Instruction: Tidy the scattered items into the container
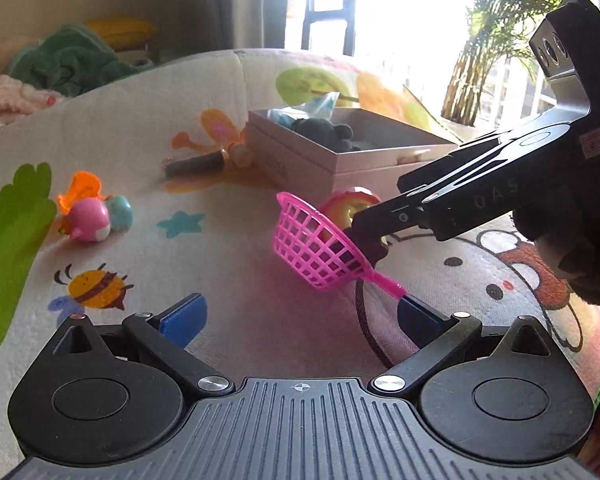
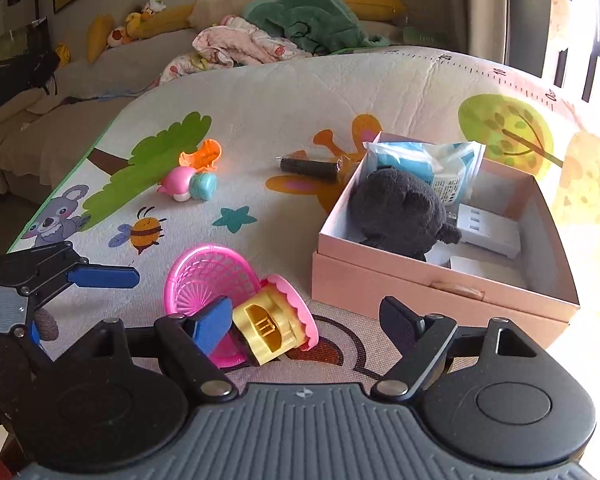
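- Already in the pink box (image 2: 440, 292): a dark plush toy (image 2: 400, 208), a blue-and-white packet (image 2: 440, 168) and some white plastic pieces (image 2: 488, 232).
- Left on the play mat (image 2: 300, 92), as I see it: the pink toy basket (image 2: 208, 280) with a yellow-and-pink toy piece (image 2: 272, 328) touching it, just beside the box; further off, an orange, pink and teal toy cluster (image 2: 192, 176); a dark cylinder (image 2: 310, 168) near the box's far corner.
- My right gripper (image 2: 312, 324) is spread wide, empty, the yellow piece between its fingers.
- My left gripper (image 1: 300, 316) is open too, holding nothing.
- I'd judge it under half done.
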Available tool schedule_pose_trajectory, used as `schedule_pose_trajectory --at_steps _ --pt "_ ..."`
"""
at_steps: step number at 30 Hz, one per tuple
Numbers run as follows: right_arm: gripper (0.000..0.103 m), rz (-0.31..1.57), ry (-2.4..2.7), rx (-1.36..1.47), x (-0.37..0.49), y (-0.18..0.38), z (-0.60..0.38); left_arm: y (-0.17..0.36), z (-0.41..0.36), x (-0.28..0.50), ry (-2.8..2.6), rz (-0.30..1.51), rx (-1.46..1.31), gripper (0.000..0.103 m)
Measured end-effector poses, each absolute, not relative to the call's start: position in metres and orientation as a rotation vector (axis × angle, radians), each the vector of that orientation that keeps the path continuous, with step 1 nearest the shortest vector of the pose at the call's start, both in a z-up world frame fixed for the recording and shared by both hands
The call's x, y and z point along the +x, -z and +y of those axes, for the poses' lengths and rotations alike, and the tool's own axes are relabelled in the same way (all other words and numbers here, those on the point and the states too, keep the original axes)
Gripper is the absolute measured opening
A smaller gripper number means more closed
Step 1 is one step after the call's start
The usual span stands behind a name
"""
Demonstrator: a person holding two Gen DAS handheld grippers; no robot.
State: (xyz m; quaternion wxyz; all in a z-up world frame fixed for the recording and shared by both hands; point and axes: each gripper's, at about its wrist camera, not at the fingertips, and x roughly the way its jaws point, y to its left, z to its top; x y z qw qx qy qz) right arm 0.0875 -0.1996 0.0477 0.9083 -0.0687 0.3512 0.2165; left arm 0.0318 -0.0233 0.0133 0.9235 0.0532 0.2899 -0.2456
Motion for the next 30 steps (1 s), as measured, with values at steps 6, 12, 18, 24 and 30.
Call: schedule_pose_trajectory --at_steps 6,12,18,24,30 --pt "0.045 0.75 -0.492 -0.053 0.101 -0.03 -0.2 -0.016 -0.036 0.016 0.504 0.634 0.149 0.103" --pt "0.042 0.718 -0.463 -0.014 0.08 -0.033 -0.225 -0.028 -0.051 0.016 0.483 0.634 0.143 0.103" --pt "0.042 0.637 -0.255 -0.117 0.042 -0.04 -0.273 -0.029 -0.07 0.023 0.361 0.654 0.164 0.103" --pt "0.042 0.551 -0.122 -0.367 0.012 -0.026 -0.275 -0.024 -0.081 0.024 0.321 0.684 0.211 0.103" --pt "0.052 0.527 -0.225 -0.41 -0.005 -0.013 -0.243 -0.023 -0.08 0.024 0.301 0.696 0.237 0.103"
